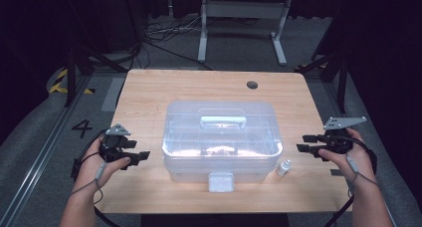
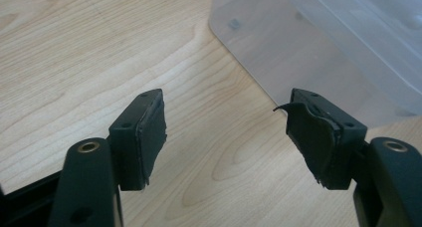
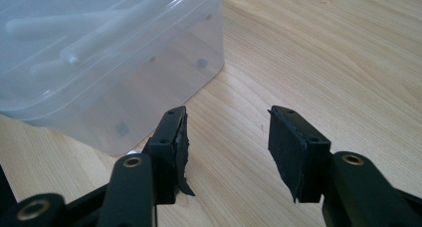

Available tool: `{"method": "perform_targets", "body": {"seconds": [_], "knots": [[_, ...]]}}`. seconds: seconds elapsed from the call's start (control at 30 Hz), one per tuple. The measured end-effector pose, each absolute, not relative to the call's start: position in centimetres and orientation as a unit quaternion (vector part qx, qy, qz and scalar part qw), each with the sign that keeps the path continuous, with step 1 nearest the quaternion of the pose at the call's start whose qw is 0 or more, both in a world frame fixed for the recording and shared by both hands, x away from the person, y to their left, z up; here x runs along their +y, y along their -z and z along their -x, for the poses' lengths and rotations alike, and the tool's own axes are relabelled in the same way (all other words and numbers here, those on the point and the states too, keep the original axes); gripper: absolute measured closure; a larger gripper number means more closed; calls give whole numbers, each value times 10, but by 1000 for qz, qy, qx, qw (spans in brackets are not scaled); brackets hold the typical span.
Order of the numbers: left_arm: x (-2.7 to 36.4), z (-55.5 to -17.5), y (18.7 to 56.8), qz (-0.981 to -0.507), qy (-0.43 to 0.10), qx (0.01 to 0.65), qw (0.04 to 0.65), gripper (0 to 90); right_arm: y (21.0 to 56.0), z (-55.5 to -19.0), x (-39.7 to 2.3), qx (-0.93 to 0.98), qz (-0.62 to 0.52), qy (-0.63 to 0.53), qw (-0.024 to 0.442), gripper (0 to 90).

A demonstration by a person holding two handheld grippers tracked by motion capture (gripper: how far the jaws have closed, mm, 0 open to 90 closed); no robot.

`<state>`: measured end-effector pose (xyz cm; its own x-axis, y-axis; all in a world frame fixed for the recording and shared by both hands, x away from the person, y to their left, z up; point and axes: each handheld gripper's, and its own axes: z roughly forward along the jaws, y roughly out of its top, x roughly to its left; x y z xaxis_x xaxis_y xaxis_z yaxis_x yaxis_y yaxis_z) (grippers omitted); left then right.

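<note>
In the high view, a clear plastic storage box (image 1: 222,137) with its lid on, a handle on top and a front latch, stands in the middle of the wooden desk (image 1: 149,92). What lies inside is too blurred to tell. A small white bottle (image 1: 283,168) stands upright just beside the box's front right corner. The left gripper (image 1: 142,156) hangs near the box's left side, the right gripper (image 1: 300,142) near its right side, both apart from it and pointing toward it.

In the left gripper view, the jaws stand wide apart with only bare desk between them; the box corner (image 2: 318,43) lies ahead to the right.

In the right gripper view, the jaws are likewise spread and empty; the box (image 3: 104,53) sits ahead to the left, near the left jaw.
</note>
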<state>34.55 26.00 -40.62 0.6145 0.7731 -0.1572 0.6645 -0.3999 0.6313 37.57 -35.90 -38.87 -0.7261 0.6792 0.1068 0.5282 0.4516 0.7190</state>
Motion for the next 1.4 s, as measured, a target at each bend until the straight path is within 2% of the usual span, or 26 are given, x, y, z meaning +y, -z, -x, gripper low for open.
{"method": "perform_targets", "body": {"seconds": [0.27, 0.5, 0.73, 0.9, 1.0, 1.2, 1.4], "knots": [[260, -343, 401, -830, -79, 417, 362, 404, 392, -377, -353, 850, -351, -382, 90, 508], [255, -335, 378, -831, -79, 401, 377, 450, 391, -374, -349, 851, -347, -383, 89, 513], [253, -330, 355, -839, -60, 367, 397, 451, 388, -373, -350, 850, -347, -387, 91, 521], [245, -331, 334, -845, -86, 360, 385, 353, 389, -373, -351, 850, -349, -385, 93, 526], [240, -332, 322, -849, -86, 340, 396, 333, 388, -372, -351, 850, -348, -385, 93, 529], [221, -336, 307, -864, -86, 301, 395, 390, 389, -371, -351, 850, -348, -384, 95, 531], [207, -341, 298, -868, -88, 285, 396, 393, 390, -370, -351, 849, -349, -384, 96, 530]]}}
